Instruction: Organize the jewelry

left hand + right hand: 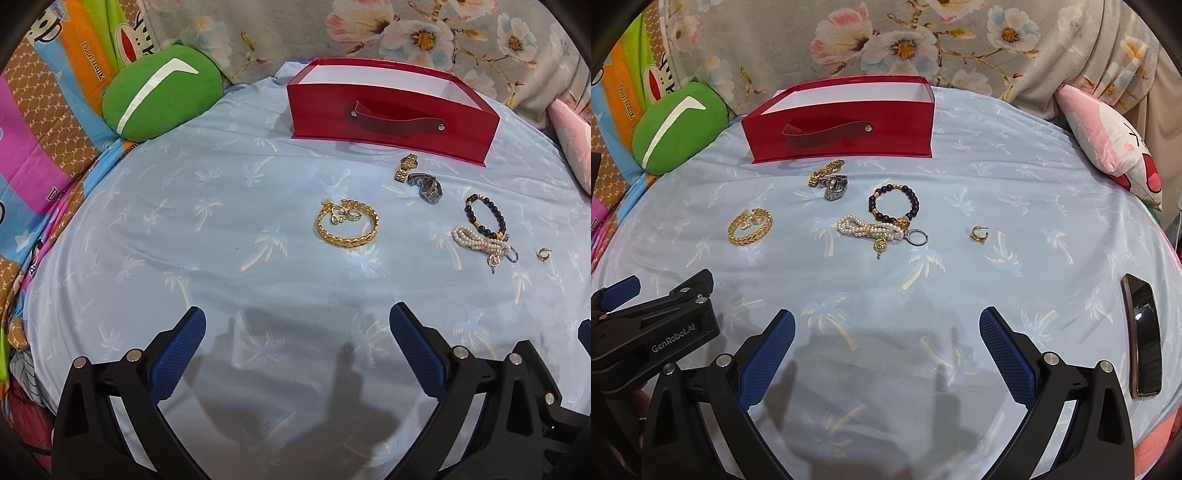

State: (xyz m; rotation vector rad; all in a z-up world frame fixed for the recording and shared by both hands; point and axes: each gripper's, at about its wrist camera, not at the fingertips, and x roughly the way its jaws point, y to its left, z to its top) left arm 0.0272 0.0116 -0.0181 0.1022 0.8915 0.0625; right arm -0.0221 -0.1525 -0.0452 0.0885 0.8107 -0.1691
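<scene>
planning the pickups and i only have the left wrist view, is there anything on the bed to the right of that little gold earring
Observer: Yes, a black phone lies on the sheet near the right edge, nearer the right claw than the gold earring is.
Operator: anything beyond it
Observer: A pink pillow with a printed face sits at the far right corner.
Operator: does the red box have a right end wall
Observer: Yes, the red box shows a solid red end wall there, open on top.
</scene>
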